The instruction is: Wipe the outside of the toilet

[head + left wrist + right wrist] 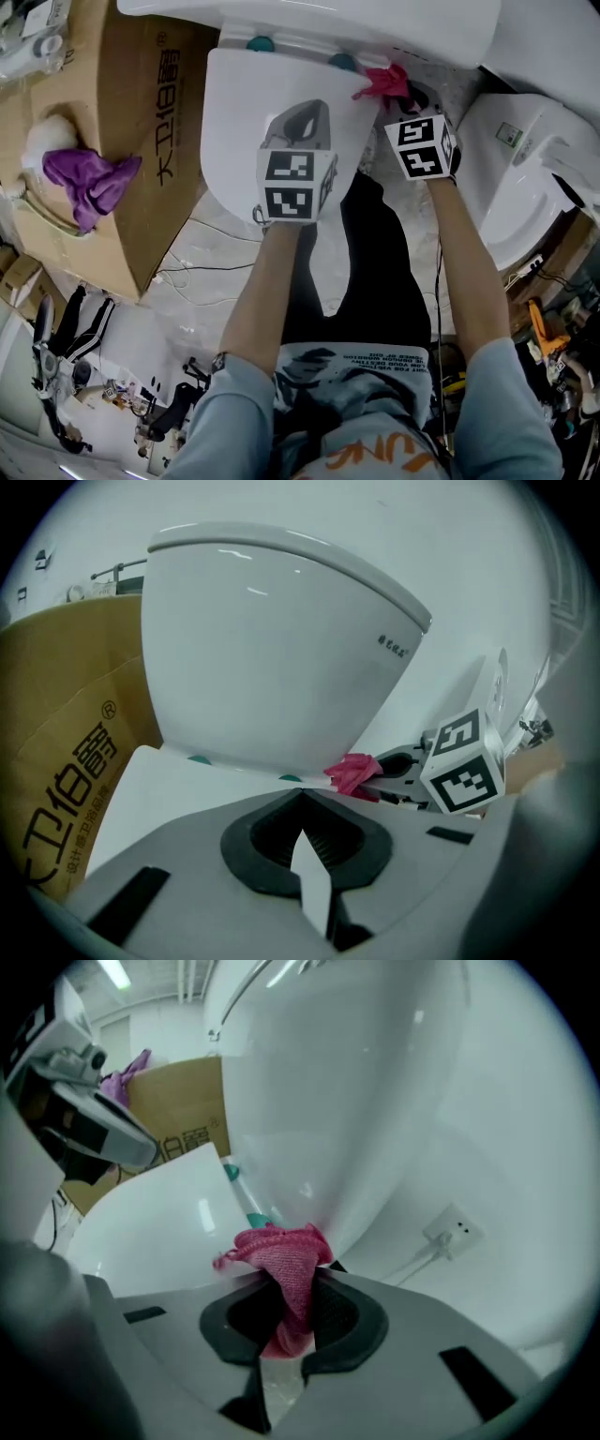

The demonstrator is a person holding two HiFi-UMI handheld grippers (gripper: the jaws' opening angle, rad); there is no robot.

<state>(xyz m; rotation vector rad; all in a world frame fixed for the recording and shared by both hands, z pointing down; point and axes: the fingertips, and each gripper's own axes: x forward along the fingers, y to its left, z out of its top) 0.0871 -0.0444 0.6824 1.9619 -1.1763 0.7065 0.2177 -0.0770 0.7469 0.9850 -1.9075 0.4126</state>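
So the right claw (291,1290) is clamped on a crumpled pink microfibre cloth (281,1258). The wad is pushed into the back right corner of the glossy white ceramic toilet (267,658), right where the flat seat lid meets the rounded tank. The left claw (300,799) is closed with nothing in it and sits low over the lid, and I can't tell if it's actually touching.

My worries from here:

- Only a narrow fold of cloth is pinched, and most of it bunches out front. Drag it hard along the ceramic and I reckon friction could tug it straight out.
- That corner is tight, and the small teal hinge cap (342,62) is just beside the cloth. I'd guess the fabric could snag there, or the hard claw tips end up scraping the glaze instead of the cloth.
- The lid looks slick, so leaning the left claw on it might make it skid or the lid wobble.
- The second white toilet (525,178) sits close on the right, so a wide sweep around that side could clip it.
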